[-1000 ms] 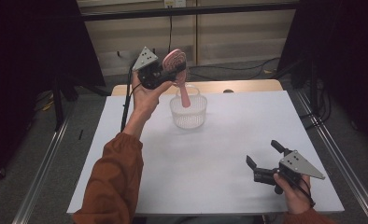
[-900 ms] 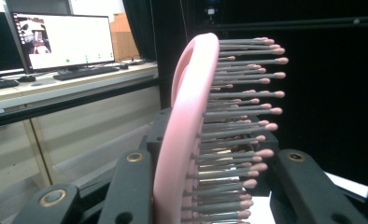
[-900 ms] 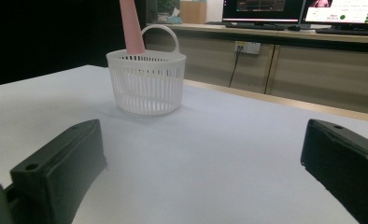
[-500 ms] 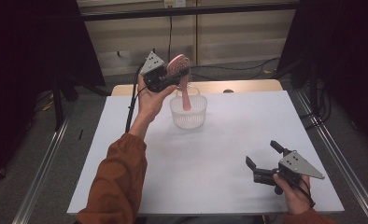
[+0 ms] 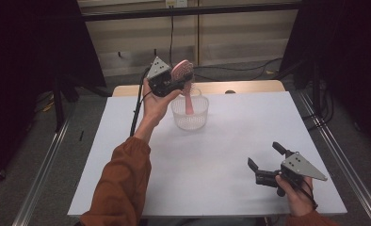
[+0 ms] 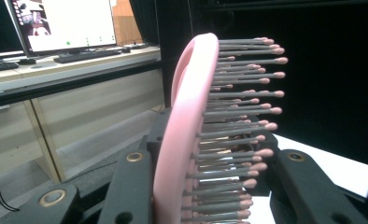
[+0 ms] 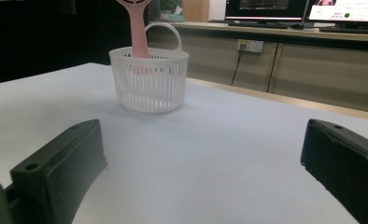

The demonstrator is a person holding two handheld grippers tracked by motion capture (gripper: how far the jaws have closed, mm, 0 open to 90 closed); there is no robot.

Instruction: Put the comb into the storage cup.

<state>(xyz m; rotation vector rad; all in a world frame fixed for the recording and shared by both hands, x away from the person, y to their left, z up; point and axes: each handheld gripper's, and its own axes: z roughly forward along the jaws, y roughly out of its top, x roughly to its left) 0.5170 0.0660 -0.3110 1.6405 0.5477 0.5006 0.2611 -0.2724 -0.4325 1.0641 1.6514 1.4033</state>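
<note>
Step in hand: lowering the pink hairbrush (image 5: 185,80) handle-first into the white basket (image 5: 189,113), as I judge it
Doing it well: keep the handle pointing down and centred in the basket's mouth; clear the arched carry handle (image 7: 161,31) at the rim; lower slowly until the handle tip meets the basket floor; only then part the jaws, so the brush leans on the wall rather than tipping the light basket over
Left hand-held gripper (image 5: 172,84): jaws clamped on the brush's head, one against its smooth back and one among the bristles (image 6: 240,116); held up over the basket's far-left rim
Brush relative to gripper: head between the jaws, handle hanging down and away from them, its lower end already inside the basket
Basket: stands on the white table (image 5: 221,155), toward the far side, near the middle
Right hand-held gripper (image 5: 264,161): jaws apart, nothing between them; low over the table's near right corner, well apart from the basket
</note>
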